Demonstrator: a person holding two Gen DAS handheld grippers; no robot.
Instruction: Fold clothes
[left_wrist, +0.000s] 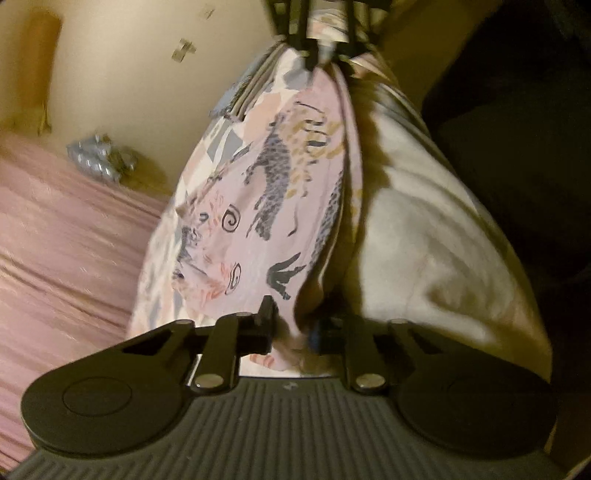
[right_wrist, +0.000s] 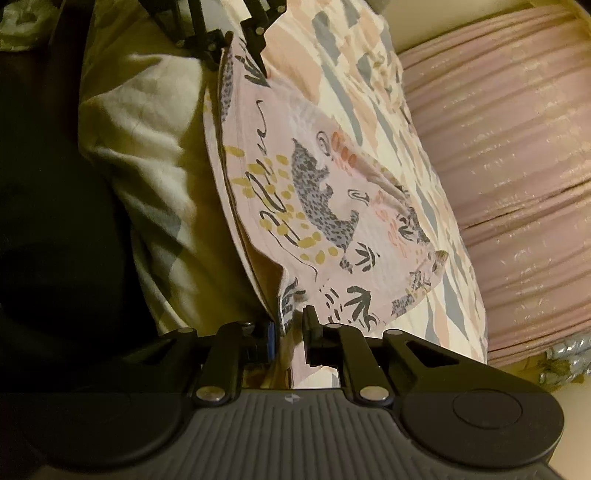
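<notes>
Nearest the lens in your left wrist view, at the bottom centre of the frame, your left gripper (left_wrist: 293, 328) has its two black fingers drawn in tight on a bunched edge of the printed garment (left_wrist: 266, 206). The cloth is pale pink with grey spotted cats, black leaves and mustard dots. It stretches up the middle of the frame to the top centre, where your right gripper (left_wrist: 325, 48) pinches the far end.

In the right wrist view, your right gripper (right_wrist: 290, 332) sits at the bottom centre, its fingers narrowed onto the garment's near corner. Your left gripper (right_wrist: 240, 44) grips the other end at the upper left.

Beneath the garment lies a patterned bedcover (right_wrist: 369, 66) of peach, grey and cream, and a pink ribbed blanket (right_wrist: 509, 155) fills the right side. A cream cloth (left_wrist: 424, 229) lies right of the garment.
</notes>
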